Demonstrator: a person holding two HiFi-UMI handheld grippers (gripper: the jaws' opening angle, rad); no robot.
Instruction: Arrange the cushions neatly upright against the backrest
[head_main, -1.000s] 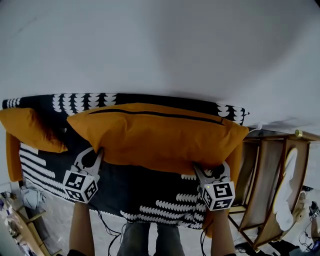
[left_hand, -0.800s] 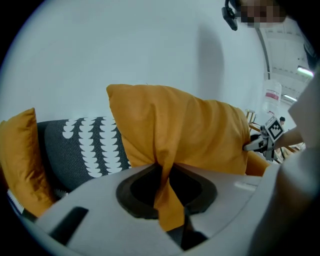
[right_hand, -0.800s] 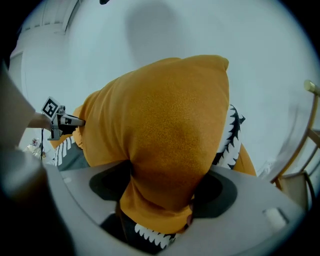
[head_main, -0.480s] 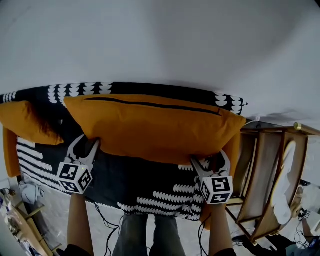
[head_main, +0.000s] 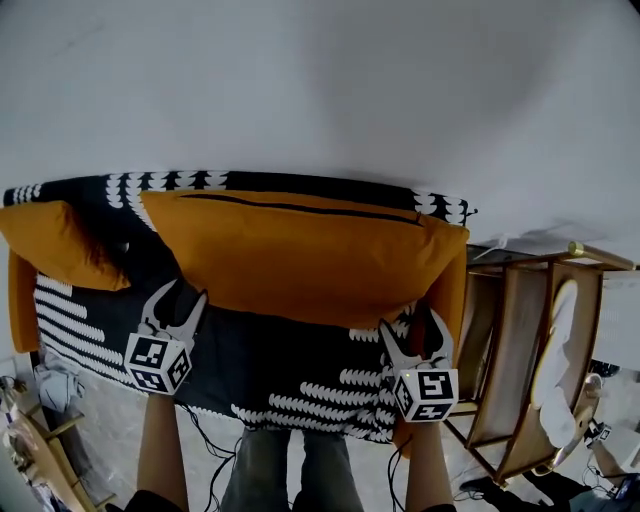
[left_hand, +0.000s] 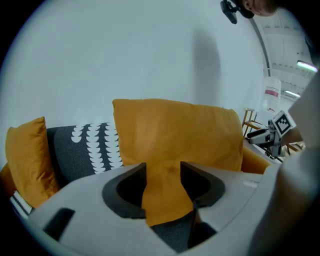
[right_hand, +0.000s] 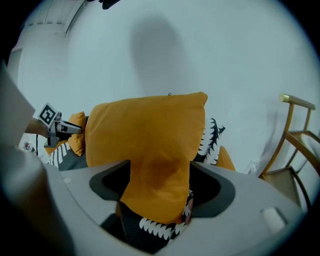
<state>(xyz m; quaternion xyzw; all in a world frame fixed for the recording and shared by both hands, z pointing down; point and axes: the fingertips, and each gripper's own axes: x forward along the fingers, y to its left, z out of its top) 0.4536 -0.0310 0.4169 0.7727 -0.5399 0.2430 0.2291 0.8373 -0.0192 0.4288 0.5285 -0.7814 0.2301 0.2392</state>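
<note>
Big cushion (head_main: 300, 255) stands ahead of both tools, one lower corner loose between each pair of jaws. Left tool (head_main: 180, 295) just opening, right tool (head_main: 410, 325) just closing slightly. Backrest (head_main: 180, 182) behind the cushion. Small cushion (head_main: 55, 245) left of left tool. Chair (head_main: 520, 350) right of right tool. Seat (head_main: 280, 365) beneath both.

Open patterned seat (head_main: 280, 365) in front, orange cushion (head_main: 300, 255) covering backrest (head_main: 300, 183), wooden chair (head_main: 520, 345) crowding right

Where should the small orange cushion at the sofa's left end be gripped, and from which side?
Probably its lower inner corner, approached from the front. The small orange cushion leans against the backrest with that corner jutting onto the seat, tapering thin enough to pinch.
</note>
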